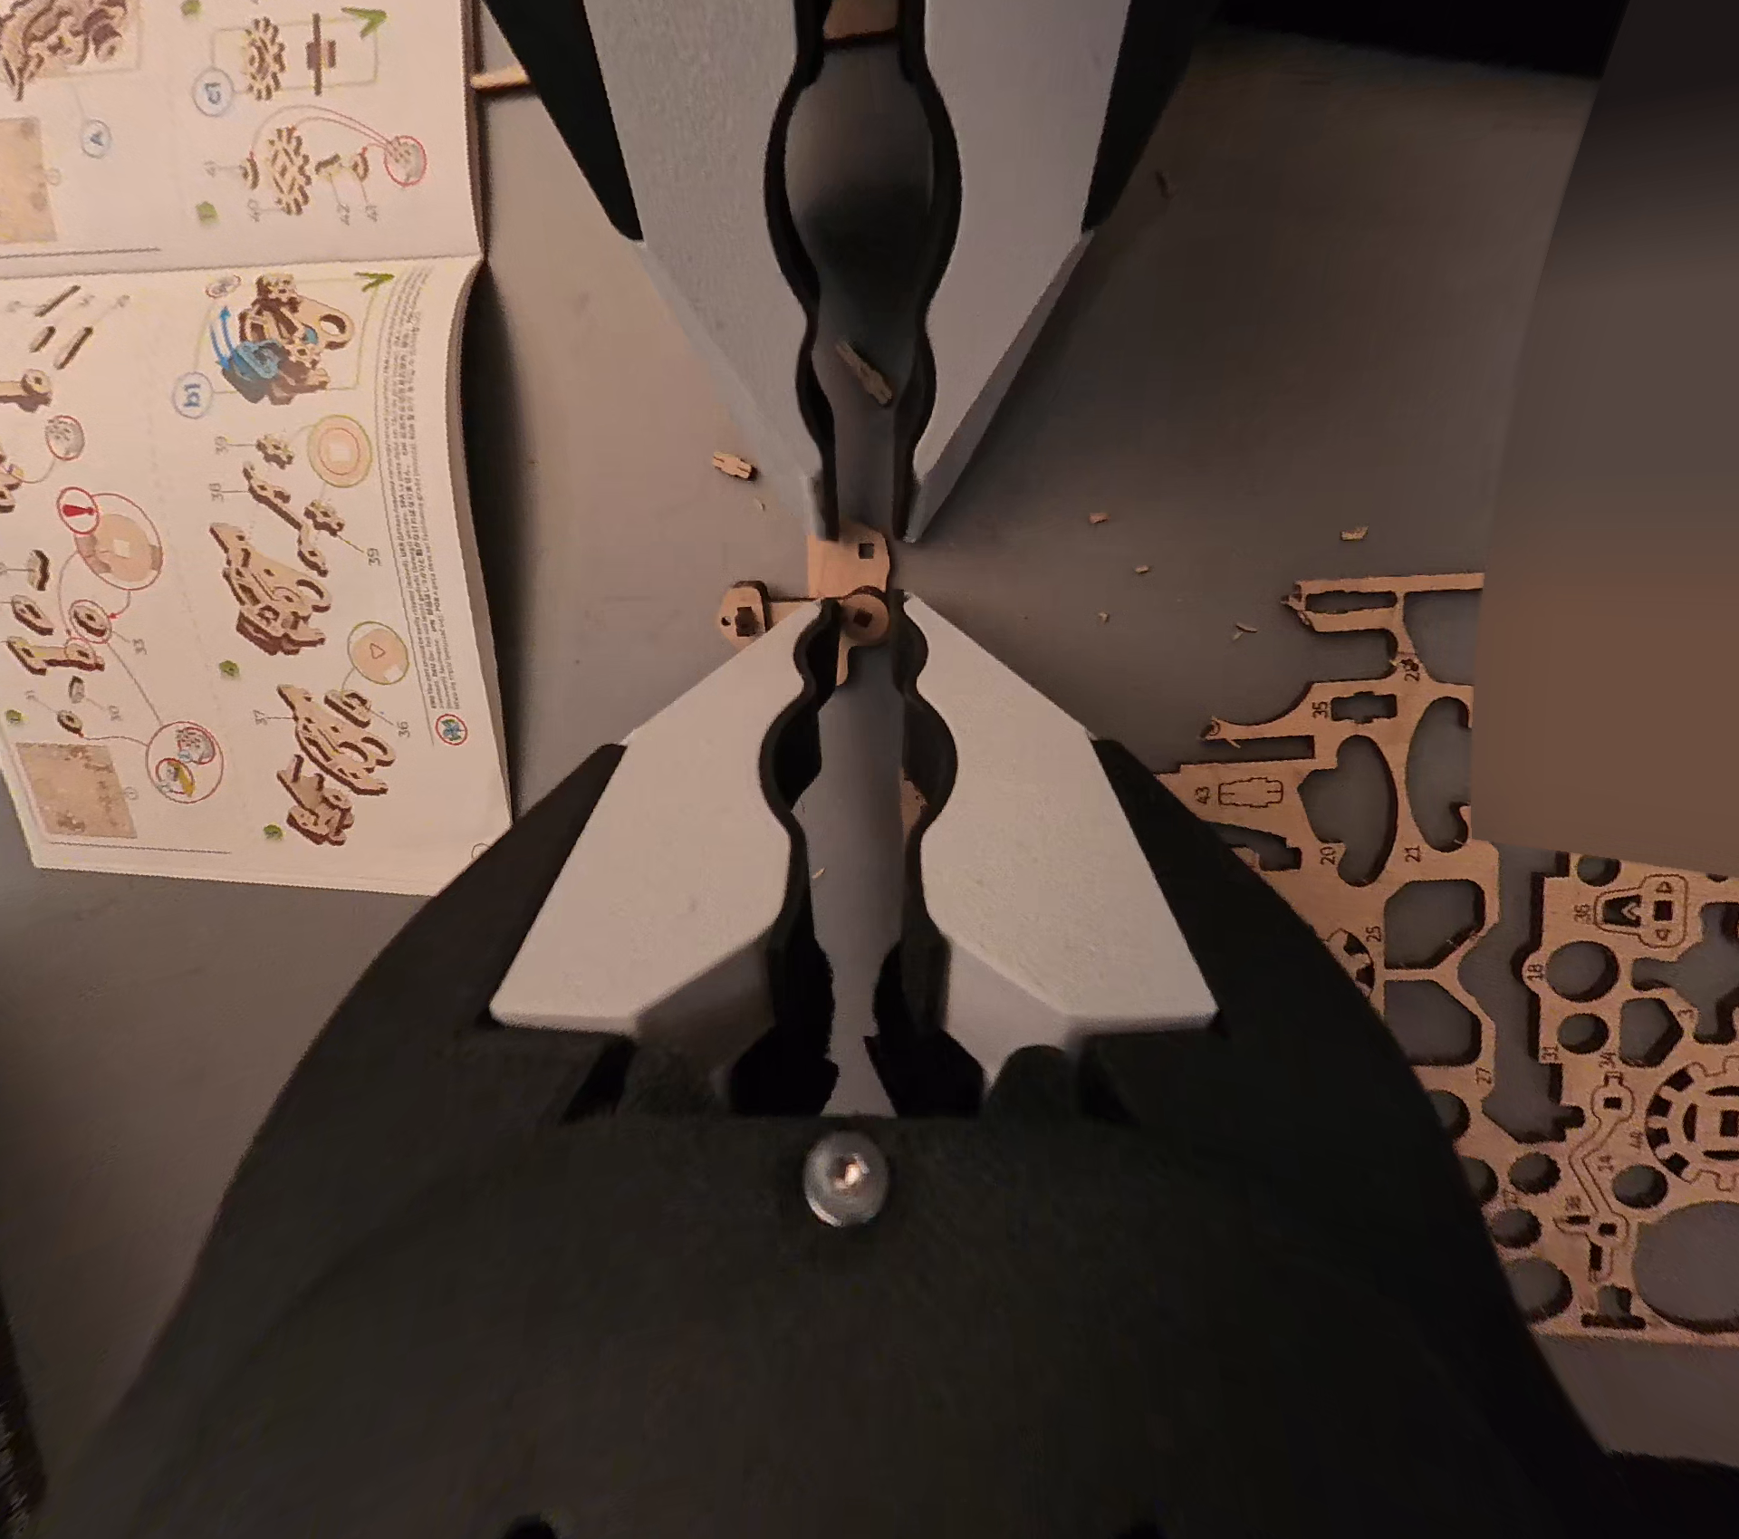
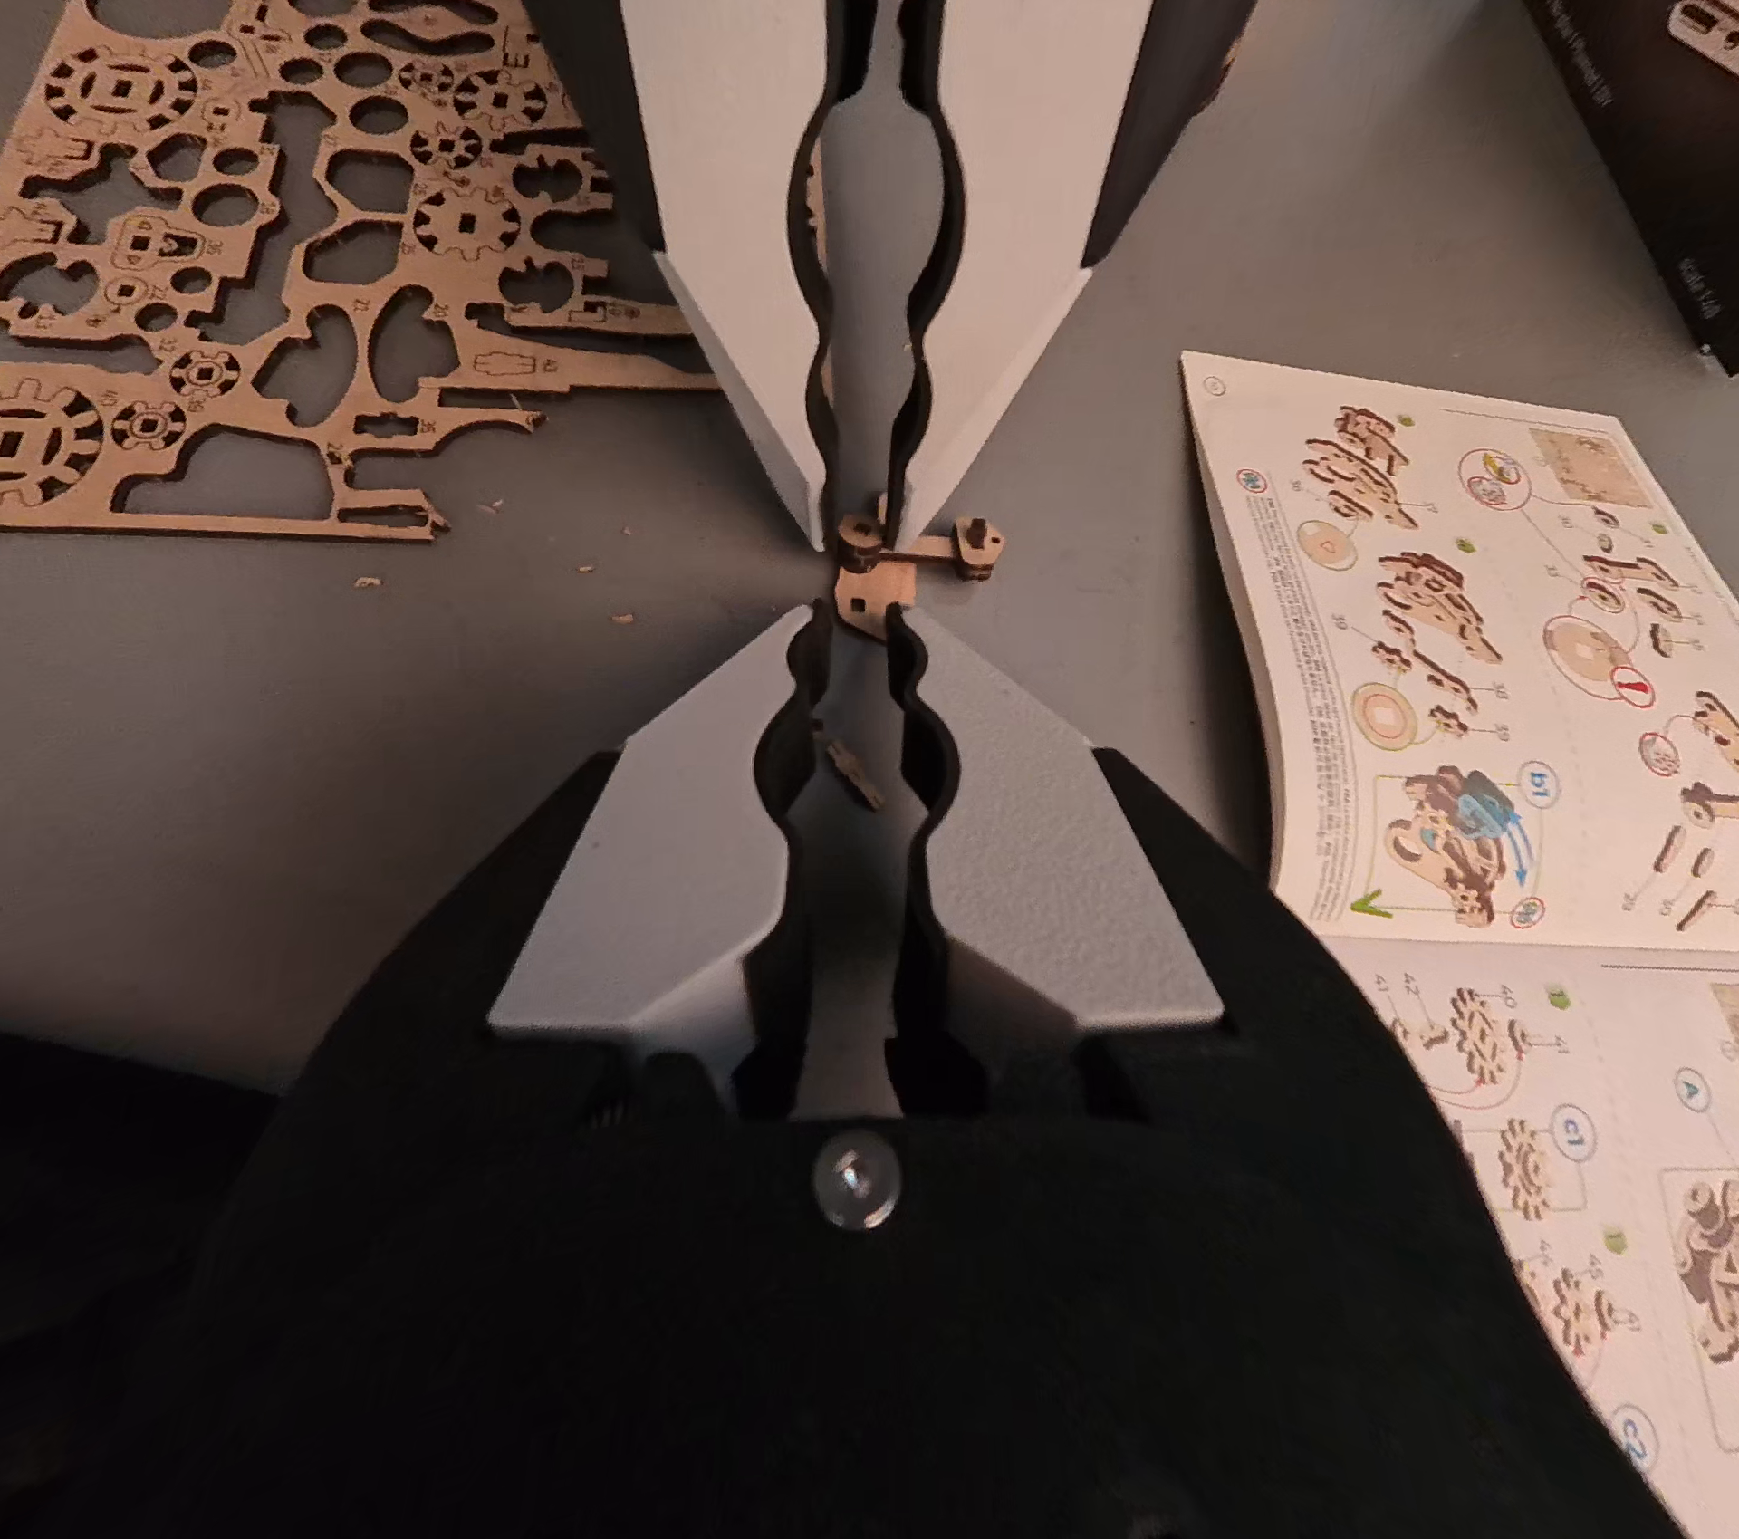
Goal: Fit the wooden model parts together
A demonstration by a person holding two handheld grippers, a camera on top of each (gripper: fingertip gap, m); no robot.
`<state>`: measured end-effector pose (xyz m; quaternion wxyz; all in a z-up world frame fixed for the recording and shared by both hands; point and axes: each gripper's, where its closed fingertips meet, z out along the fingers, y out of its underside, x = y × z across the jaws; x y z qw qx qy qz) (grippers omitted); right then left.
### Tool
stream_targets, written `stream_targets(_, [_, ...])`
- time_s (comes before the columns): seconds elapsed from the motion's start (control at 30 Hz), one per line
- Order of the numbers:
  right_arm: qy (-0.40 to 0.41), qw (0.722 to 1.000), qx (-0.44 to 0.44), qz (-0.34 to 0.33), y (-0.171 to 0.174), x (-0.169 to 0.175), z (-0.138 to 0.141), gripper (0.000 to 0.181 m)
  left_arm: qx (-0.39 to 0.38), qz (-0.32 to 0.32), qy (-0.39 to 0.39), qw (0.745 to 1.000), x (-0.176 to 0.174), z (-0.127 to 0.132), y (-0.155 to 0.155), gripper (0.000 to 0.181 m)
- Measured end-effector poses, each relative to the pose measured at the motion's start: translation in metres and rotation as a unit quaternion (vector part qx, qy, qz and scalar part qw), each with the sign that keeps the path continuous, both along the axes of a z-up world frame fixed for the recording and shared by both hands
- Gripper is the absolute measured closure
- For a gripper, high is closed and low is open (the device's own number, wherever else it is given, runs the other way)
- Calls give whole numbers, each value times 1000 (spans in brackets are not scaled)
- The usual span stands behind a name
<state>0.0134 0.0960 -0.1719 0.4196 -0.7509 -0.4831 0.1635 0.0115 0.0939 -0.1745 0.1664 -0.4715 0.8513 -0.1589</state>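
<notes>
My two grippers meet tip to tip above the grey table. My left gripper [image 1: 861,626] is shut on a small wooden link part [image 1: 748,614] with a round end and a pegged arm sticking out sideways. It also shows in the right wrist view [image 2: 969,548], where the left gripper [image 2: 861,523] comes in from the top. My right gripper [image 2: 861,628] is shut on a flat wooden part with a square hole [image 2: 870,595]. This part [image 1: 847,562] touches the link, and the right gripper [image 1: 861,529] comes in from above.
An open instruction booklet [image 1: 235,459] [image 2: 1506,647] lies to one side. A punched plywood sheet [image 1: 1411,976] [image 2: 235,223] lies on the other. Small loose wooden bits [image 1: 866,374] [image 1: 734,466] and chips lie on the table. A dark box [image 2: 1647,35] stands at the far right. My left and right fingertips are right by each other.
</notes>
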Motion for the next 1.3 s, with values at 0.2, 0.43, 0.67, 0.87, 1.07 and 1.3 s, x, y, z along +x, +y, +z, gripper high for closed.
stream_targets(0.2, [101,994,31,-26,7,10,35,181,30,-4,43,999,-5,-1,4,173])
stream_targets(0.43, [144,982,89,-78,19,29,60,181,68,-14,102,992,-7,-3,5,173])
stream_targets(0.67, [135,982,105,-78,18,29,62,181,74,-2,116,991,-6,-4,5,173])
stream_targets(0.87, [132,983,106,-74,16,28,61,181,8,41,33,999,1,20,-1,153])
stream_targets(1.07, [107,994,23,-31,6,6,34,181,10,116,-38,992,-21,32,16,164])
stream_targets(1.3, [-1,998,43,35,-2,-7,15,164,-33,143,-98,984,-32,23,19,167])
